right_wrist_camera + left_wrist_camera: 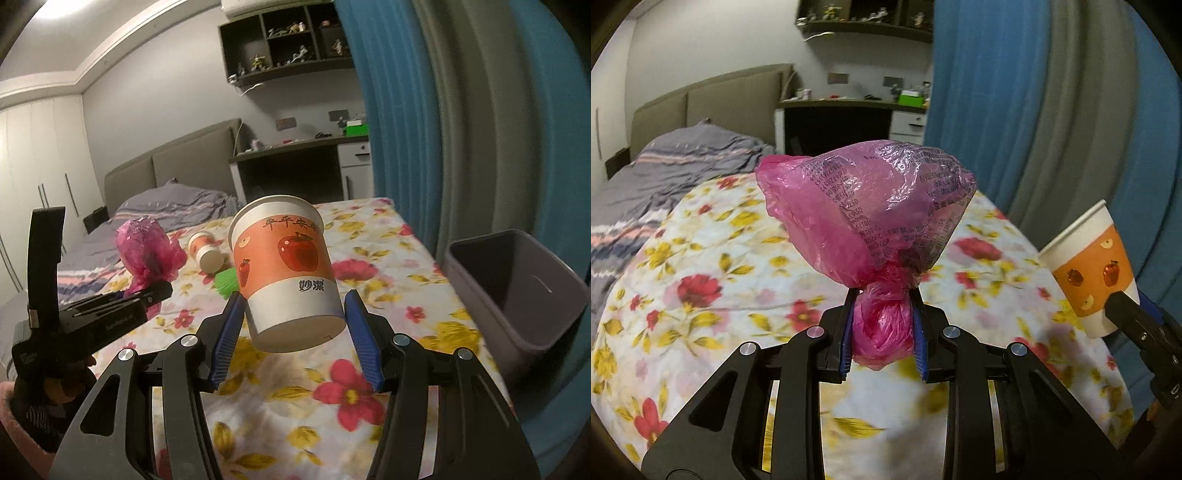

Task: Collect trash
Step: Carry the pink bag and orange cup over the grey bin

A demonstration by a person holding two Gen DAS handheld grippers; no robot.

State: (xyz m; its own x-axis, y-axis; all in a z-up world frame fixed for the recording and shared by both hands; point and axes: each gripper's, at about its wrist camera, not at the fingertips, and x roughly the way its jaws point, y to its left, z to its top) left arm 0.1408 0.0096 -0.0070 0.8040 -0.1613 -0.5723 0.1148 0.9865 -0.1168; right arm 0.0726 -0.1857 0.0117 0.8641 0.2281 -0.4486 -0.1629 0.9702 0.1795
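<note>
The left gripper (pixel 882 325) squeezes a pink bag (pixel 866 206) tight, up above the flowery table (pixel 701 288). The right gripper (pixel 293 332) holds a paper cup (pixel 286 269) in the air. A grey bin (pixel 517 291) stands just right of it.

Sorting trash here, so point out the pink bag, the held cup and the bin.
pink bag (pixel 864 206), left wrist view, printed bulge
held cup (pixel 288 273), right wrist view, orange side wall
bin (pixel 476 273), right wrist view, near outer wall

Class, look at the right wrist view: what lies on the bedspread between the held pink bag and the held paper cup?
A second paper cup lying on its side and a green ribbed object, between the pink bag and the held cup.
</note>
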